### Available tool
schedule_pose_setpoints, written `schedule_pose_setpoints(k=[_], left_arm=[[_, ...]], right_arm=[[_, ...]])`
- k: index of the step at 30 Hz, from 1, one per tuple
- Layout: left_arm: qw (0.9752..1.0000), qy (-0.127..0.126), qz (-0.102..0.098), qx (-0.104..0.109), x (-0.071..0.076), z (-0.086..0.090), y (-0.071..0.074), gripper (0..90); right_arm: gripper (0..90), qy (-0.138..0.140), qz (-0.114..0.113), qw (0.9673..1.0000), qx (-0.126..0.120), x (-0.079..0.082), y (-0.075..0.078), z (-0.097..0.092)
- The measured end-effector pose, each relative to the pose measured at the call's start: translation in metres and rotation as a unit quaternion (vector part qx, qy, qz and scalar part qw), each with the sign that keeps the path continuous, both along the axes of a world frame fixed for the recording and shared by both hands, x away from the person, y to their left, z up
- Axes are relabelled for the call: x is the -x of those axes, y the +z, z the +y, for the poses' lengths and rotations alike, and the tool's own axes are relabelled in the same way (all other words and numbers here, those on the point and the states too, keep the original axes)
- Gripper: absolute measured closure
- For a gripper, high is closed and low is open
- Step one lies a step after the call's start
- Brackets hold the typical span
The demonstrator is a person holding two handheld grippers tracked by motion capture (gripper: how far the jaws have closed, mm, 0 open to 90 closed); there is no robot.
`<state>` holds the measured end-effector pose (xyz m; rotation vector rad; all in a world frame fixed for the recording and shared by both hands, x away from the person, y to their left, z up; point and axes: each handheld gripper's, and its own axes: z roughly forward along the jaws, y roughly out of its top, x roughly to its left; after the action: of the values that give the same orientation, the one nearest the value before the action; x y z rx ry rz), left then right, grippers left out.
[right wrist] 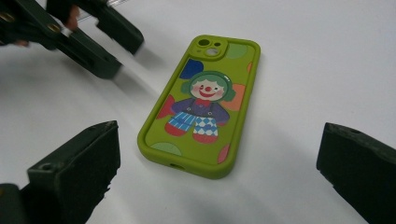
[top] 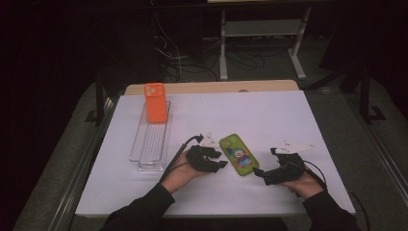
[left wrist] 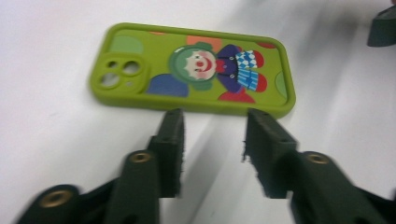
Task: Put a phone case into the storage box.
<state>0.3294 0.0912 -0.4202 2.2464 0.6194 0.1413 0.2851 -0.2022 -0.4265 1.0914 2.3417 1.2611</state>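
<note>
Case (top: pixel 238 155) flat on the counter (top: pixel 288 120), between both grippers.
Left gripper (left wrist: pixel 212 128) fingers part-open, empty, tips just beside its long edge; right gripper (right wrist: pixel 219 158) fingers spread wide, empty, near its bottom end.

Person at the near edge: dark long sleeves (top: pixel 144 209) on both forearms, ending at the wrists. Left gripper (top: pixel 217 159): black body, two blocky black jaws with brass-coloured screw heads (left wrist: pixel 140 157) at the joints, a pale three-cornered plate on top, a black cable (top: pixel 175 156) trailing from it. Right gripper (top: pixel 262 174): same black build, a pale three-cornered plate (top: pixel 294 146) and a black cable.
</note>
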Motion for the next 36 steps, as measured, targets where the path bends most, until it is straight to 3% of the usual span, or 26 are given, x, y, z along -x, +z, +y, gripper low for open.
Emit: schedule_pose_setpoints(k=[8,10,14,27,36], left_arm=[[0.9998,0.005,-0.013,0.012,0.003,0.035,0.009,24.5],[0.9997,0.008,-0.007,0.02,0.005,0.04,0.009,14.4],[0.9997,-0.001,-0.001,0.026,0.007,0.046,0.008,3.2],[0.9994,0.018,-0.009,0.028,0.005,0.056,0.016,2.2],[0.9987,0.03,-0.015,0.039,0.005,0.058,0.017,2.2]], right_arm=[[0.0,-0.006,0.005,1.0,0.0,-0.001,0.001,-0.001],[0.0,-0.01,0.007,0.9999,0.0,-0.001,0.001,0.0],[0.0,-0.02,0.012,0.9997,-0.002,0.0,0.004,0.0],[0.0,-0.062,0.017,0.9979,-0.008,-0.004,0.022,-0.006],[0.0,-0.059,0.033,0.9977,0.011,-0.016,0.034,0.005]])
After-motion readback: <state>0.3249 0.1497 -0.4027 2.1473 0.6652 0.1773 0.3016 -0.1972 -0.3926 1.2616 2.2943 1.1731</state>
